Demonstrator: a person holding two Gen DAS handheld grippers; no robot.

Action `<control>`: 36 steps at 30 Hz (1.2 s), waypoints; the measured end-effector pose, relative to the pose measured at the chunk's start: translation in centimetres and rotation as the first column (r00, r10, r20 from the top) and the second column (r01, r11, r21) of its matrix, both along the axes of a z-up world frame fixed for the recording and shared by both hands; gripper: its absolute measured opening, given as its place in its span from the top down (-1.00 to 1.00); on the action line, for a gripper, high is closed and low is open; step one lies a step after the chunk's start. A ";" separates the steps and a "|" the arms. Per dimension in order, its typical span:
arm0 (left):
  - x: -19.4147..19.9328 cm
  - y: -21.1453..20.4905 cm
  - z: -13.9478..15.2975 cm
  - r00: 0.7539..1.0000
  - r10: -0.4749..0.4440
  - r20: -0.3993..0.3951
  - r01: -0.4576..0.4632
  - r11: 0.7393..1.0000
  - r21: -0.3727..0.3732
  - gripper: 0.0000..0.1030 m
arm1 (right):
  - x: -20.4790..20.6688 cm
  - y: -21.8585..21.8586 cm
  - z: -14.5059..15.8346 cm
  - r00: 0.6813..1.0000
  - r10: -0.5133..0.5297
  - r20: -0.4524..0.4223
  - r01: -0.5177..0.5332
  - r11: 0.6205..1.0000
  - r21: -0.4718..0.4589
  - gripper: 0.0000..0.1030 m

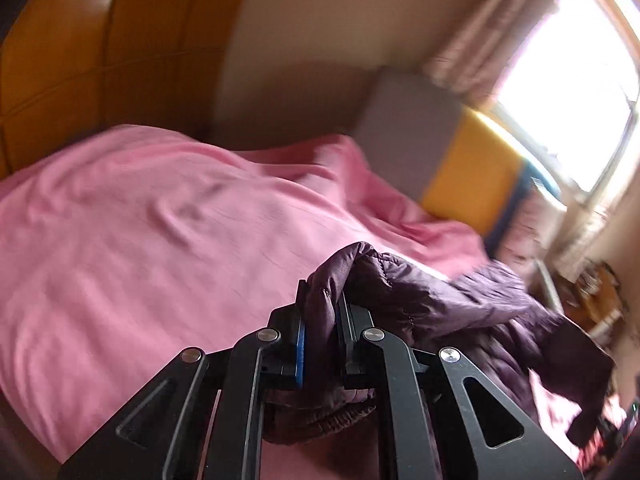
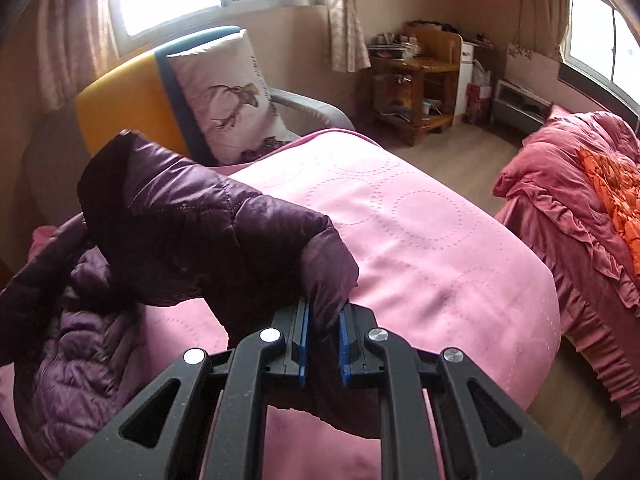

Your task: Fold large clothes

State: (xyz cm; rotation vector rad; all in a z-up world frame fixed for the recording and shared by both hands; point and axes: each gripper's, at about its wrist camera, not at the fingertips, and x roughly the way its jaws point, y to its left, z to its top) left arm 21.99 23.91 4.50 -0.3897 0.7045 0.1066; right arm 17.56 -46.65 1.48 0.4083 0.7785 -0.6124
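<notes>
- Left gripper (image 1: 320,320) and right gripper (image 2: 324,320) each clamp the purple puffer jacket (image 2: 192,216), lifted over the pink bedspread (image 2: 420,240).
- Likely step: spreading; next, lay it flat toward twelve o'clock.

You have a dark purple quilted puffer jacket (image 2: 192,224) lifted off the pink bedspread (image 2: 420,240), its shiny stitched panels bunched and creased. In your right wrist view one thick fold arches up at the near left, while the lighter purple lining sags to the bed at the far left. In your left wrist view the jacket (image 1: 440,300) trails away to the right, blurred.
</notes>
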 end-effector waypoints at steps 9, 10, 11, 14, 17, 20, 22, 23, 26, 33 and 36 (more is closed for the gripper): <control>2.6 4.4 -1.7 0.976 0.206 -0.067 -0.206 0.979 0.005 -0.65 | 0.5 0.6 1.1 0.999 0.019 0.039 -0.016 0.997 -0.069 -0.47; 1.7 4.4 -1.7 0.978 0.205 -0.031 -0.205 0.979 -0.006 -0.65 | 0.4 1.4 1.0 0.997 0.064 0.046 -0.061 0.997 -0.055 -0.52; 0.8 4.2 -1.9 0.985 0.169 -0.019 -0.169 0.985 -0.027 -0.65 | 0.3 2.3 1.0 0.993 0.108 0.051 -0.107 0.994 -0.033 -0.53; -1.8 2.7 -2.8 0.996 0.086 0.028 -0.084 0.994 -0.076 -0.65 | -0.5 6.3 -0.9 0.956 0.284 0.071 -0.290 0.952 0.098 -0.54; -4.4 -0.5 -5.1 0.997 -0.070 0.030 0.074 0.987 -0.143 -0.65 | -0.6 10.6 -4.3 0.904 0.418 0.091 -0.427 0.861 0.277 -0.54; -4.7 -4.5 -9.1 0.974 -0.219 -0.064 0.203 0.961 -0.190 -0.65 | 0.0 14.5 -7.5 0.879 0.470 0.086 -0.464 0.797 0.387 -0.51; -4.1 -6.0 -11.3 0.958 -0.271 -0.097 0.238 0.935 -0.263 -0.65 | 0.5 16.2 -8.9 0.871 0.482 0.091 -0.469 0.765 0.441 -0.46; -3.7 -6.6 -12.2 0.950 -0.291 -0.109 0.247 0.920 -0.306 -0.65 | 0.7 17.0 -9.4 0.871 0.484 0.087 -0.467 0.758 0.456 -0.41; -2.6 -8.1 -14.1 0.938 -0.330 -0.109 0.255 0.866 -0.430 -0.52 | 1.2 18.4 -10.2 0.868 0.495 0.047 -0.468 0.781 0.413 -0.15; -2.6 -10.4 -13.8 0.906 -0.413 -0.094 0.336 0.836 -0.434 0.76 | 1.3 19.8 -6.7 0.823 0.567 0.042 -0.552 0.778 0.302 0.76; -3.9 -10.4 -11.3 0.905 -0.424 -0.048 0.371 0.837 -0.403 0.80 | -0.3 19.7 -3.1 0.808 0.581 0.098 -0.586 0.773 0.244 0.81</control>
